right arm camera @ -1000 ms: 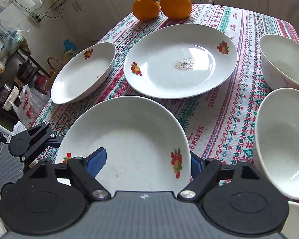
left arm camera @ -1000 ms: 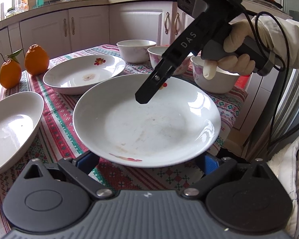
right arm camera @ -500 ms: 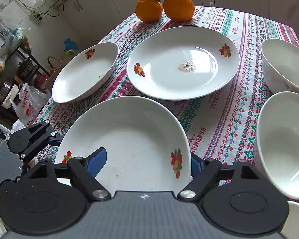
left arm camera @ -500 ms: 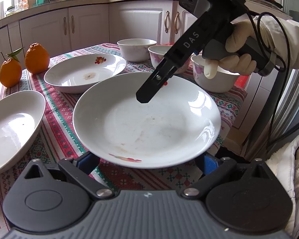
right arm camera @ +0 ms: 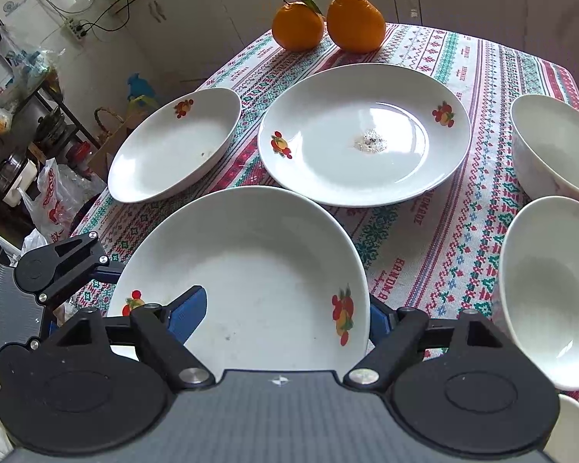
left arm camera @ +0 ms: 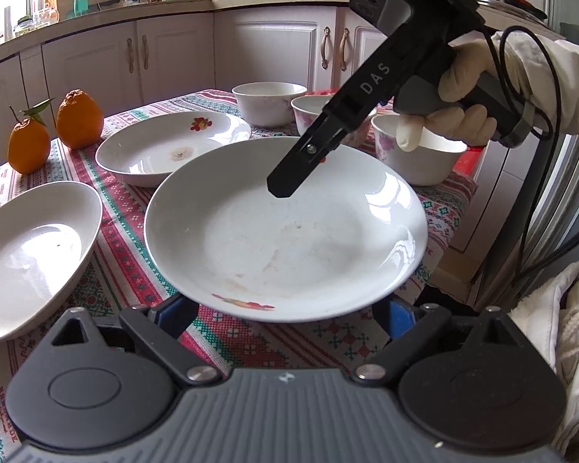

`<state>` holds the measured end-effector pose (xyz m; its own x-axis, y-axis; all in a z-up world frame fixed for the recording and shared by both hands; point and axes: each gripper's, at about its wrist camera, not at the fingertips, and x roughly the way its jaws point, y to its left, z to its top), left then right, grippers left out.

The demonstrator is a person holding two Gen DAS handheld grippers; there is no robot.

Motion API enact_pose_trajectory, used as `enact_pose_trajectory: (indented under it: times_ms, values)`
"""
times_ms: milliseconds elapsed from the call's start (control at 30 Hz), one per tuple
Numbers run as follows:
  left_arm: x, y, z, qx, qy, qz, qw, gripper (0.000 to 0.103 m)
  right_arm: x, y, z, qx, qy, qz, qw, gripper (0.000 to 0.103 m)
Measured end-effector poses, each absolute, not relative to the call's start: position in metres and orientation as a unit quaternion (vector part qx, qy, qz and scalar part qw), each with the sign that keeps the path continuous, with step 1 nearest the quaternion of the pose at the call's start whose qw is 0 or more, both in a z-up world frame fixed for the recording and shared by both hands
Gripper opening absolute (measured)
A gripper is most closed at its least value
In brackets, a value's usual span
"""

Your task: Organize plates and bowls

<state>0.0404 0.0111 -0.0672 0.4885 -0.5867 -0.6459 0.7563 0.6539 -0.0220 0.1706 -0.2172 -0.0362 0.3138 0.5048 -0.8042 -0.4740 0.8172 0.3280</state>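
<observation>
Gripping the near white plate (right arm camera: 258, 270) by its rim, the right gripper (right arm camera: 285, 316) has one blue finger (right arm camera: 185, 312) inside the dish and the other outside. The left gripper (left arm camera: 285, 308) sits at the opposite rim, fingers spread wide under the plate (left arm camera: 285, 231); contact cannot be confirmed. Far of it lie a second plate (right arm camera: 366, 135) and, left, an oval dish (right arm camera: 173, 146). Bowls (right arm camera: 548, 289) stand right on the tablecloth (right arm camera: 417, 254).

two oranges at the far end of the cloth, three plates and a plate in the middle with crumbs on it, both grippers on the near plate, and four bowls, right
Not quite: there are three bowls, not four, as the left wrist view shows. The rest stands: two oranges, the crumbed middle plate, and both grippers on the near plate.
</observation>
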Motion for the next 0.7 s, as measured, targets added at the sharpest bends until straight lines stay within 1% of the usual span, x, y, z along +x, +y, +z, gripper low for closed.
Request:
enact_pose_trajectory:
  times_ms: [333,700]
  values:
    - [0.043,0.037,-0.049,0.126,0.314,-0.368,0.866,0.096,0.182,-0.187,-0.015,-0.005,0.482,0.328,0.812,0.087]
    - [0.056,0.086,-0.034,0.115,0.316,-0.312,0.889,0.096,0.217,-0.122,0.0,-0.034,0.46,0.378,0.802,0.087]
